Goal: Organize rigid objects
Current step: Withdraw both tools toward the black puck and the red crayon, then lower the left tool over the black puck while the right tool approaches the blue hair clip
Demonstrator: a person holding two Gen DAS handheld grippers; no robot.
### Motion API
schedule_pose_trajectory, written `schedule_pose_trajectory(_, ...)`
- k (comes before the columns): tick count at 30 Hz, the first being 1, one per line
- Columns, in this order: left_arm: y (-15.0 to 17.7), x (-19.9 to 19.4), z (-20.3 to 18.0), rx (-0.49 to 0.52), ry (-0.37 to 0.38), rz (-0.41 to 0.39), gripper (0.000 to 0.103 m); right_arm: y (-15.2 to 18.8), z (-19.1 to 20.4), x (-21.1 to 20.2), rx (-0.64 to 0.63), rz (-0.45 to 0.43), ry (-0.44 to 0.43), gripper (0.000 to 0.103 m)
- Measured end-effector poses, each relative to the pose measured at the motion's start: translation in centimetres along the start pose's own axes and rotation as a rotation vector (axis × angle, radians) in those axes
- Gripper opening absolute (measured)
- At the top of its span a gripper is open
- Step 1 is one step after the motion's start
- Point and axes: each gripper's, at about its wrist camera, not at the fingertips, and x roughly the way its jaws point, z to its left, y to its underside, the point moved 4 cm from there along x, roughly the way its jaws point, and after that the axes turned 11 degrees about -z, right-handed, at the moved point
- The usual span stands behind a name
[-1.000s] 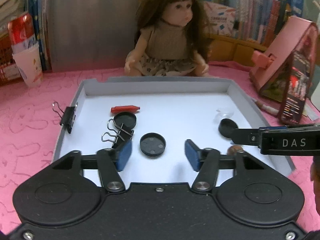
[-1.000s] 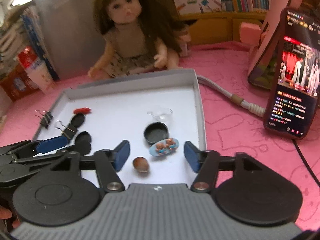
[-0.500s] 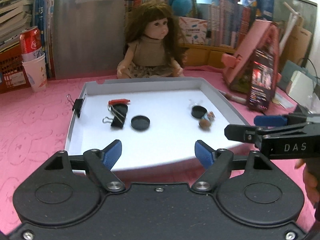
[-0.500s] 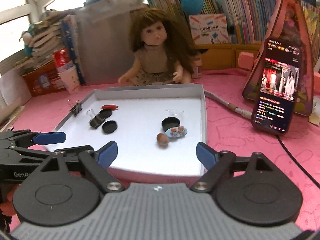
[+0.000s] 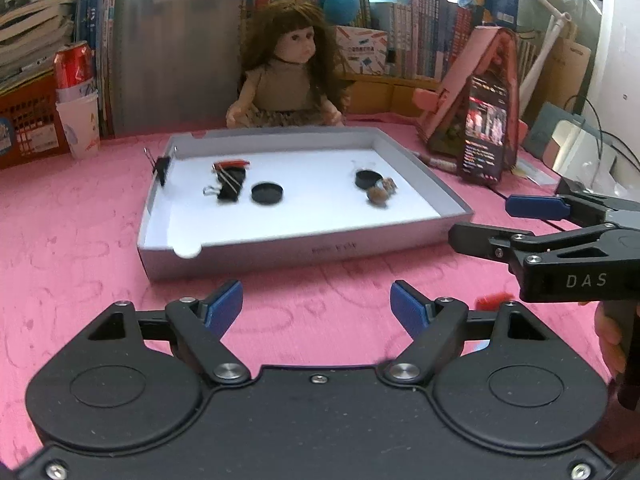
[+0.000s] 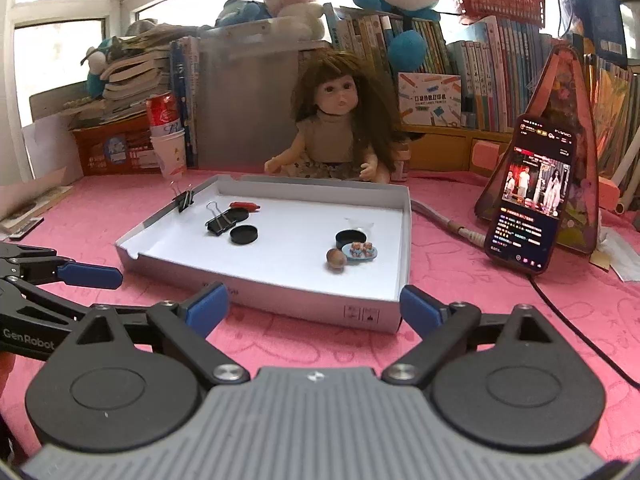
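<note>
Left wrist view: my left gripper (image 5: 316, 304) hangs spread and empty at lower centre, over the pink tablecloth (image 5: 80, 240) and short of the grey tray (image 5: 304, 250). My right gripper (image 5: 480, 220) juts in from the right edge, its jaws likewise apart and holding nothing. In the tray's upper left, a small binder clip (image 5: 160, 166) grips the wall; a larger binder clip (image 5: 228, 188) lies beside a red piece (image 5: 232, 164) and a black round lid (image 5: 267, 193). Right of centre sit a second black lid (image 5: 368, 179) and a brown nut-like ball (image 5: 378, 197), blurred here. A doll (image 5: 288, 80) sits behind the tray.

Right wrist view: my right gripper (image 6: 314, 306) stands wide open at lower centre, just before the tray's near wall (image 6: 320, 300); my left gripper (image 6: 92, 276) shows at the left edge. The ball (image 6: 336, 258) touches a blue oval trinket (image 6: 362, 251) next to the black lid (image 6: 351, 237), with a clear piece (image 6: 360, 223) behind it. A lit phone (image 6: 528, 196) leans at right.

These all look light and stiff, I judge. The lids are smooth and shallow, likely to skid, so I would pinch across the rim. The ball may roll; I would close on its widest part. The clips offer wire loops or the folded body. The clear piece may be brittle and is hard to see.
</note>
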Motion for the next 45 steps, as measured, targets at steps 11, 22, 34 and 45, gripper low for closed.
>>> schedule_pose_trajectory(11, 2.5, -1.5, -1.3, 0.016, 0.014, 0.025, 0.080, 2.7, 0.9, -2.5, -0.037, -0.005, -0.008, 0.098)
schedule_pose_trajectory(22, 3.9, -2.1, -1.7, 0.015, 0.016, 0.044, 0.080, 4.0, 1.2, -3.3, -0.057, -0.005, 0.005, 0.098)
schedule_pose_trajectory(34, 5.0, -3.7, -2.9, 0.068, 0.023, 0.018, 0.067, 5.7, 1.7, -4.7, -0.082, 0.005, 0.006, 0.097)
schedule_pose_trajectory(45, 4.9, -3.0, -3.8, 0.061, 0.009, 0.007, 0.053, 6.7, 2.6, -5.5, -0.083, 0.026, -0.020, 0.089)
